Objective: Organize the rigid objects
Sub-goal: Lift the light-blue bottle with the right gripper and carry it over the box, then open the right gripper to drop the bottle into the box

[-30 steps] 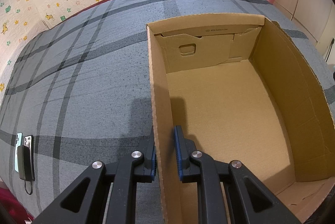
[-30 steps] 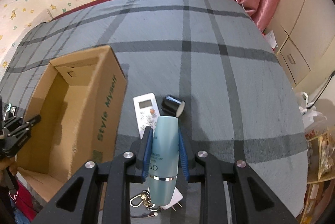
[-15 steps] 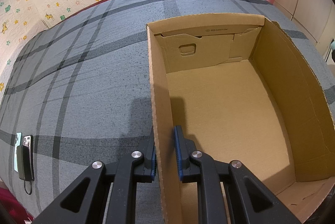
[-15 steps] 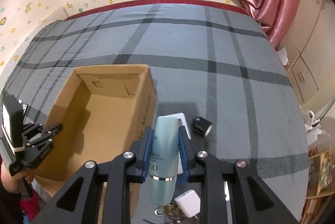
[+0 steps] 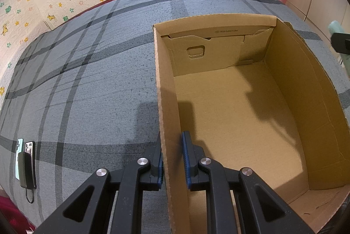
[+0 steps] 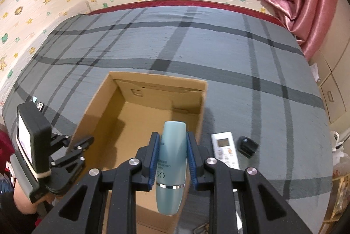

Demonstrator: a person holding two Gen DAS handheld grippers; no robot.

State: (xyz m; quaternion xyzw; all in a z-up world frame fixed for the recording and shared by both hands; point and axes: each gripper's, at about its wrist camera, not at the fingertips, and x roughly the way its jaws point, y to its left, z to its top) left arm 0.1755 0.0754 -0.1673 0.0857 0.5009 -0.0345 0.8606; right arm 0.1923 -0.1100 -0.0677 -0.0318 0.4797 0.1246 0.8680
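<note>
my left gripper clamped the box wall, right gripper gripped a bottle above the box, remote beside

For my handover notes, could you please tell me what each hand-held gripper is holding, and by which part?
The right hand-held gripper clamps the pale blue bottle around its middle. The left hand-held gripper pinches the cardboard box by its near side wall.

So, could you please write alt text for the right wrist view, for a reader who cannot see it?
The right gripper clamps a pale blue bottle above the near right wall of an open cardboard box on a grey plaid bedspread. The left gripper grips the box's left wall; a white remote lies right of it.
</note>
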